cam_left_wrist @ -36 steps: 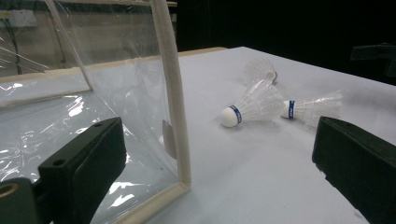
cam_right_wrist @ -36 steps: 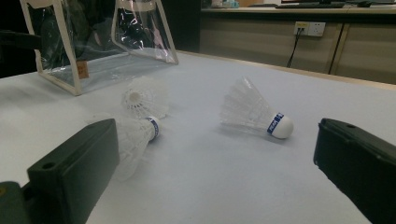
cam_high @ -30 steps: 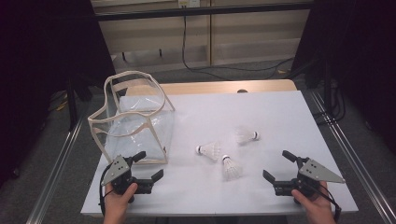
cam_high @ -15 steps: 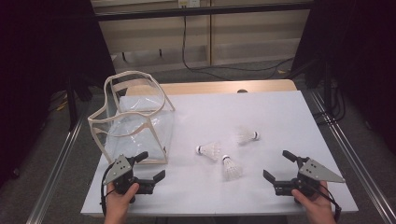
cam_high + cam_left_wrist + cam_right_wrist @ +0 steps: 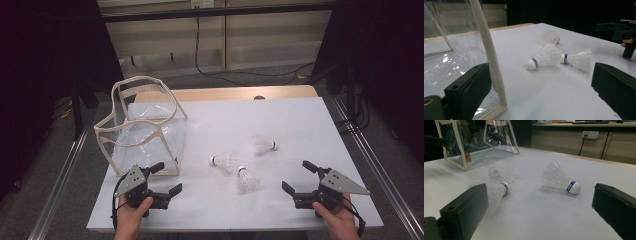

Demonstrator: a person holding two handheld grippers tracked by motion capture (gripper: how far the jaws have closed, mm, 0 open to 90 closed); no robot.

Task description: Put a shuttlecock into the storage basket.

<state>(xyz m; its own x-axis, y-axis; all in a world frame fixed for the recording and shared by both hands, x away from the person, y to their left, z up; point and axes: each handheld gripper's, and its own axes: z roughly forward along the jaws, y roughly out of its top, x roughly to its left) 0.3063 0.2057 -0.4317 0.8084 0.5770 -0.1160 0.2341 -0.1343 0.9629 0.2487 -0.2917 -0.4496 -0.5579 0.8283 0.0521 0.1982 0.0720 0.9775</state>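
High view shows us both claws open: the nearest shuttlecock [image 5: 248, 179] lies just left of our right gripper [image 5: 300, 183], well right of our left gripper [image 5: 165, 179], cork pointing away.

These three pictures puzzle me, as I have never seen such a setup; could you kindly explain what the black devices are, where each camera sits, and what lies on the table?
A person sits at the white table and holds a hand-held black two-jaw gripper in each hand: the left gripper and the right gripper. One camera looks down from above; the other two ride on the grippers and look out between their own jaws. Both grippers are open and hold nothing. On the table lie three white feathered shuttlecocks with blue-banded cork tips: one nearest the left gripper, one nearest the right gripper, and one farthest back. At the left stands a clear plastic bag with cream trim, open at the top.
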